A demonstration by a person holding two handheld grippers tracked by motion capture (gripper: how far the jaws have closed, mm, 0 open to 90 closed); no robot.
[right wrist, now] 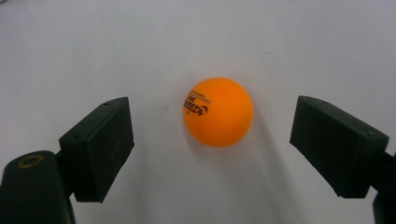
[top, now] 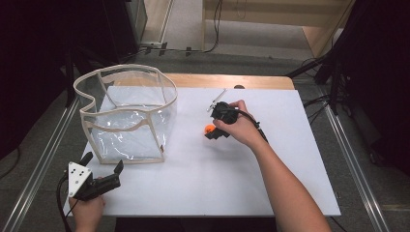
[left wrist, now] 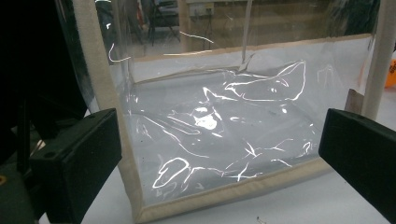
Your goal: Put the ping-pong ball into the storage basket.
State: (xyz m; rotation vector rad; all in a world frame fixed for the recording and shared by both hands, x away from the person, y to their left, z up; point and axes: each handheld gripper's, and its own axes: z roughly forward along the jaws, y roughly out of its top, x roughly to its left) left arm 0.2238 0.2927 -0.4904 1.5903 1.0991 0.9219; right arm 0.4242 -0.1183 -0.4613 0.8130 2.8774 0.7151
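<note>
An orange table-tennis ball point(top: 209, 128) with black print lies on the white board point(top: 241, 183), right of a clear plastic bag. My right gripper point(top: 211, 131) points down at it. In the right gripper view the ball point(right wrist: 218, 112) sits between the two black jaws, with a gap on each side, so the right gripper point(right wrist: 212, 119) is open. The clear bag point(top: 128, 116), edged in beige, stands open-topped at the board's left. My left gripper point(top: 104, 162) rests near the front left corner, open, facing the bag's wall point(left wrist: 210, 121) with nothing between the jaws point(left wrist: 219, 140).
A strip of wooden tabletop point(top: 227, 79) shows behind the board. Aluminium rails point(top: 46, 154) run along both sides of the table. Cables lie on the floor beyond the far edge. Dark equipment stands at the left and right.
</note>
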